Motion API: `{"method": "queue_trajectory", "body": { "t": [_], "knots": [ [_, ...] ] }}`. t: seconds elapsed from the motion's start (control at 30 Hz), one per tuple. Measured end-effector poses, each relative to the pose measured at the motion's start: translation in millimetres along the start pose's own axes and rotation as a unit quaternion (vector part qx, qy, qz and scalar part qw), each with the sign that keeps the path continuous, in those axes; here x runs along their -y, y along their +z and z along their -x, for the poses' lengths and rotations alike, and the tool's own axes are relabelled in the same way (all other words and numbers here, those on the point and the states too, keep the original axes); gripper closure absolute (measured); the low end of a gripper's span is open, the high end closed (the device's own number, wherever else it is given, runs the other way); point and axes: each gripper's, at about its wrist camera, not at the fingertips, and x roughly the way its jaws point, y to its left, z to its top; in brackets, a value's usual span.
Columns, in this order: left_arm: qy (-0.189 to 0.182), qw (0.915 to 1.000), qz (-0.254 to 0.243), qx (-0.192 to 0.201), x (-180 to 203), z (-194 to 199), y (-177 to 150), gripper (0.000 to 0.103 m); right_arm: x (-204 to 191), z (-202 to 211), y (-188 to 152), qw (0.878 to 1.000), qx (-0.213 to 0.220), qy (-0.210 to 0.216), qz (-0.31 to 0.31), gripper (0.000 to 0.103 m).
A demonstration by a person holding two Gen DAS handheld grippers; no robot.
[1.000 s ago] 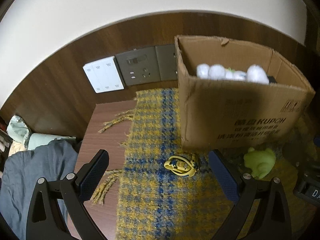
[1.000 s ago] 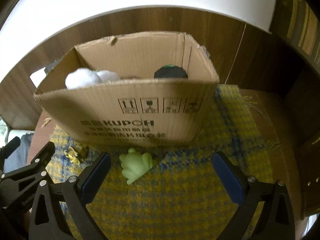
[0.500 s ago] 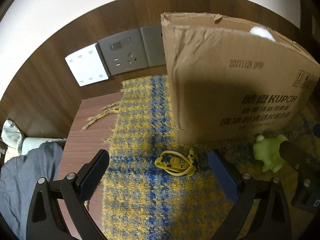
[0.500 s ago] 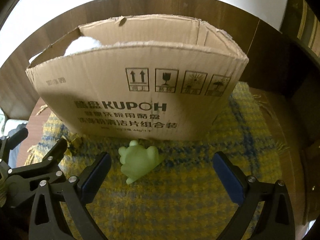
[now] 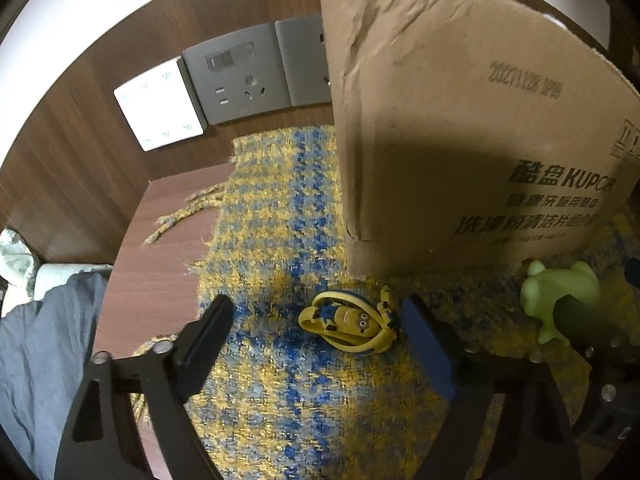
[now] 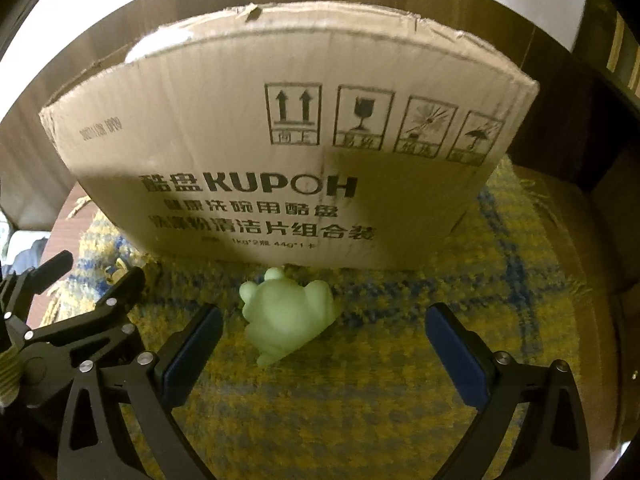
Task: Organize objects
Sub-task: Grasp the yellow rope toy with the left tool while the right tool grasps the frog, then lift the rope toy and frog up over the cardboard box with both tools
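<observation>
Both grippers have dropped lower and moved closer to the toys since a second ago; the cardboard box now fills more of each view and its contents can no longer be seen over the rim.

From the left wrist view, the left gripper has its jaws spread wide and released, holding nothing. A yellow toy figure with blue straps lies on its side on the yellow and blue woven cloth, between the two fingers and nearer the right-hand one. It sits just in front of the box's near corner. Beyond the cloth's fringed edge, a brown wooden surface shows, with grey wall sockets and a white switch panel on the dark wood wall behind. A grey-blue fabric lies at the far left.

From the right wrist view, the right gripper also has its jaws wide apart and released, empty. A pale green frog toy rests on the cloth between the fingers, closer to the left-hand one, touching neither. Its head points toward the box and sits just beside the box's front wall, which carries printed handling symbols and the word KUPOH. The left gripper's black frame appears at the left edge of this view.
</observation>
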Motion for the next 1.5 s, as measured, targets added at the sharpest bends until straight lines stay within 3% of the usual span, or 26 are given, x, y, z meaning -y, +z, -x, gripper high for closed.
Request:
{"method": "queue_trajectory", "body": {
  "t": [0.13, 0.23, 0.3, 0.37, 0.5, 0.57, 0.73, 0.93, 1.5],
  "knots": [
    [-0.004, 1.0000, 0.003, -0.001, 0.9, -0.7, 0.8, 0.024, -2.9, -7.4, 1.4, 1.000, -0.009, 0.003, -0.002, 0.002],
    [-0.007, 1.0000, -0.003, 0.000, 4.2, -1.4, 1.6, 0.032, -5.1, -12.9, 2.4, 1.000, -0.015, 0.009, -0.003, 0.006],
    [-0.013, 0.9999, -0.006, -0.002, 6.0, -2.5, 1.7, 0.036, -5.7, -17.4, 3.1, 1.000, -0.021, 0.015, -0.005, 0.013],
    [-0.017, 0.9998, -0.007, -0.002, 7.4, -2.3, 1.4, 0.042, -5.8, -22.5, 3.4, 0.999, -0.030, 0.020, -0.007, 0.028],
    [-0.029, 0.9996, -0.009, -0.002, 10.0, -1.0, 0.6, 0.056, -6.6, -26.1, 3.6, 0.999, -0.034, 0.038, -0.011, 0.043],
    [-0.032, 0.9994, -0.013, 0.000, 11.9, 0.9, 0.5, 0.064, -8.9, -24.3, 4.3, 0.999, -0.030, 0.037, -0.007, 0.046],
    [-0.043, 0.9990, -0.010, -0.001, 15.0, 4.2, 0.0, 0.084, -6.9, -20.6, 5.4, 0.999, -0.023, 0.036, -0.010, 0.047],
    [-0.044, 0.9990, -0.002, 0.002, 16.1, 9.6, -3.2, 0.092, 3.9, -15.5, 5.2, 0.999, -0.017, 0.030, -0.019, 0.047],
    [-0.024, 0.9994, 0.004, 0.023, 10.1, 36.1, -5.1, 0.094, 10.7, 11.4, 4.2, 0.999, 0.004, 0.034, -0.024, 0.047]
  ]
}}
